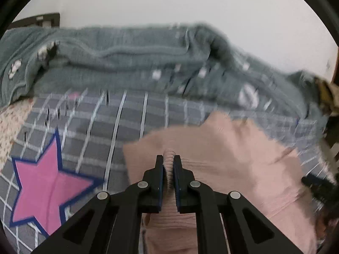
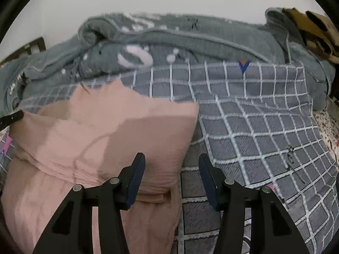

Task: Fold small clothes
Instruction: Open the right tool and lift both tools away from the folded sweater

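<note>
A small pink ribbed garment (image 1: 233,158) lies on a grey checked bedsheet (image 1: 127,122). My left gripper (image 1: 168,163) is shut on a pinched fold of the pink garment and holds it slightly raised. In the right wrist view the pink garment (image 2: 118,131) lies partly folded over itself at the left. My right gripper (image 2: 172,163) is open and empty, hovering over the garment's right edge, its left finger above the cloth and its right finger above the checked sheet (image 2: 254,127).
A rumpled grey-green blanket (image 1: 131,59) with white prints lies along the back of the bed, also in the right wrist view (image 2: 190,38). A pink star print (image 1: 44,186) marks the sheet. A brown camouflage cloth (image 2: 313,29) lies far right. A white wall stands behind.
</note>
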{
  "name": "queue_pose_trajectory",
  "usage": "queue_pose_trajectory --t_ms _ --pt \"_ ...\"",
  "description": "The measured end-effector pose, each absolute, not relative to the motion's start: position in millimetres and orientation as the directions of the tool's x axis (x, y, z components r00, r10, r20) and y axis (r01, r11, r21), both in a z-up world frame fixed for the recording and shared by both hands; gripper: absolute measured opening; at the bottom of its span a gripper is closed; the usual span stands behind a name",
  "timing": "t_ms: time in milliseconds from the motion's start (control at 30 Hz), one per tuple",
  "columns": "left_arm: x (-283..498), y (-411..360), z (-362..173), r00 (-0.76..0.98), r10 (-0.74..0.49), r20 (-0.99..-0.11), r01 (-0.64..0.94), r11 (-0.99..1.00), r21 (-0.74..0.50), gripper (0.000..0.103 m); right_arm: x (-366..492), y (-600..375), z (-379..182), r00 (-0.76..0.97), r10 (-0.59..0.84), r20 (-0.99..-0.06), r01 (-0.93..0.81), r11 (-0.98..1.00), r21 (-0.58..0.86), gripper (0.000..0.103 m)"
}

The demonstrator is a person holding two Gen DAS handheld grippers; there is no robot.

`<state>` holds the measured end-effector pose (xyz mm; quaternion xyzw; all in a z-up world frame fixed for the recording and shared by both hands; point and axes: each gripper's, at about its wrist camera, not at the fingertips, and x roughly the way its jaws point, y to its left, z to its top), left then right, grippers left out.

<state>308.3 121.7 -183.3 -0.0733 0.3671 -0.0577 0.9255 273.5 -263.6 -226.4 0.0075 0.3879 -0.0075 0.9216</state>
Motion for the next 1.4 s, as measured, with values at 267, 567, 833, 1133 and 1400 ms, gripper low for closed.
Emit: queue_pose_trajectory --t_ms 267,567,833,1133,1400 --pt "286 133 -193 0.688 -0.163 -0.707 0.017 0.978 -0.210 0.056 264 -260 -219 0.704 -0.036 -0.709 0.034 0.999 -0.017 0.052" --pt "223 129 -154 0.731 -0.118 -0.672 -0.005 0.984 -0.177 0.056 196 -256 -175 0.751 -0.009 -0.660 -0.001 1.000 -0.014 0.062" --pt "154 113 -112 0.777 -0.081 -0.625 -0.015 0.989 -0.146 0.056 120 -258 -127 0.815 -0.056 -0.577 0.050 0.998 -0.027 0.085" --pt "73 89 -72 0.808 -0.121 -0.576 0.059 0.990 -0.125 0.056 37 -277 -101 0.846 0.020 -0.534 0.028 0.996 0.082 0.086" --pt "6 78 -47 0.816 -0.167 -0.554 0.101 0.984 -0.149 0.056 -35 -278 -83 0.853 0.050 -0.520 0.011 0.994 0.112 0.086"
